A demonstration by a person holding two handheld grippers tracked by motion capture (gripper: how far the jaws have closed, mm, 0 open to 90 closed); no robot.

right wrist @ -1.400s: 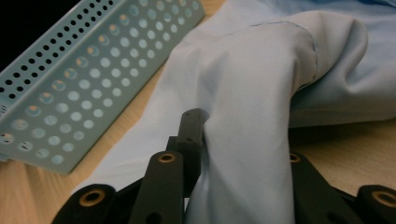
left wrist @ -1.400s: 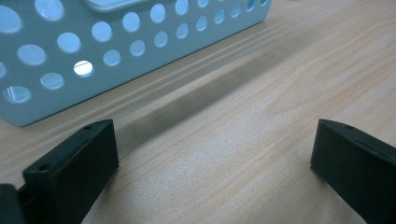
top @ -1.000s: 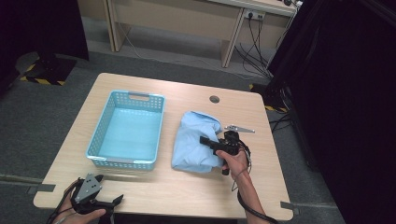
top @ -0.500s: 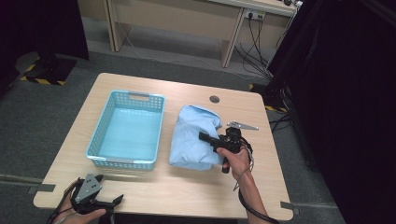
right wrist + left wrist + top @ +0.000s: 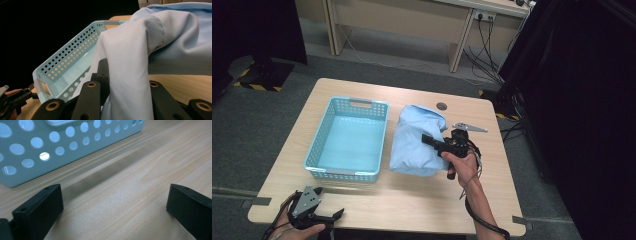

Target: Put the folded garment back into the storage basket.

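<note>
- High view: a light wooden table is seen, with a pale blue perforated basket standing on its left half. A light blue cloth is bunched just right of the basket, touching or nearly touching its side. The right tongs are held by the right hand over the cloth's right edge, pointing left into the fabric. A grey three-cornered plate is seen just behind these tongs. The left tongs are held low at the table's front left corner, with a grey plate on top, well apart from the basket.
- Left gripper view: the jaws of the left tongs are spread wide, with nothing but bare table top between them. The basket's perforated wall is seen ahead at the upper left, resting on the table.
- Right gripper view: a fold of the cloth is gripped by the right tongs, the fabric running down between the two jaws. The cloth is draped upward and to the right over the table. The basket is seen to the left beyond it, and the left tongs are seen far off at the lower left edge.
</note>
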